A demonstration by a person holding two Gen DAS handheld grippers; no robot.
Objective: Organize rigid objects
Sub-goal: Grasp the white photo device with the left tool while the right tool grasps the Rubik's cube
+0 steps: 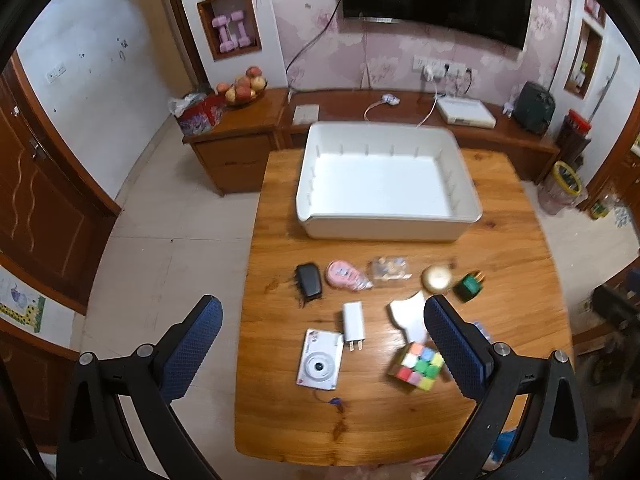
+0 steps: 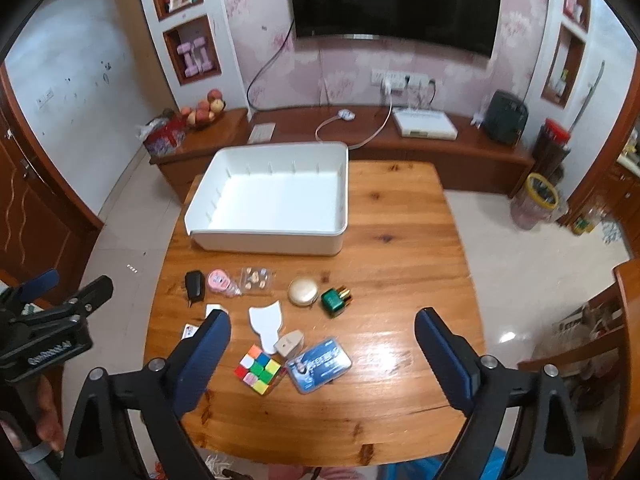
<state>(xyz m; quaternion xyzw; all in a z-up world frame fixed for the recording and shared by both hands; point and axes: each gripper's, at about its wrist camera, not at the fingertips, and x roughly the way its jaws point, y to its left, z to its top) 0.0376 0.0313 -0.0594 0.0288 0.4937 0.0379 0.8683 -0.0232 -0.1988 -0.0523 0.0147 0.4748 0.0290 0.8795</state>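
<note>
1. Wooden worktop [image 2: 400, 240] is being occupied at its far side by a white bin [image 2: 272, 236], its long axis running left to right.
2. Small objects are being kept in rows nearer: a colourful cube [image 2: 259, 368], a white camera [image 1: 320, 360], a charger [image 1: 353, 322] with prongs pointing nearward.
3. Left tongs [image 1: 322, 344] and right tongs [image 2: 322, 354] are being held wide open above them, gripping nothing.
</note>
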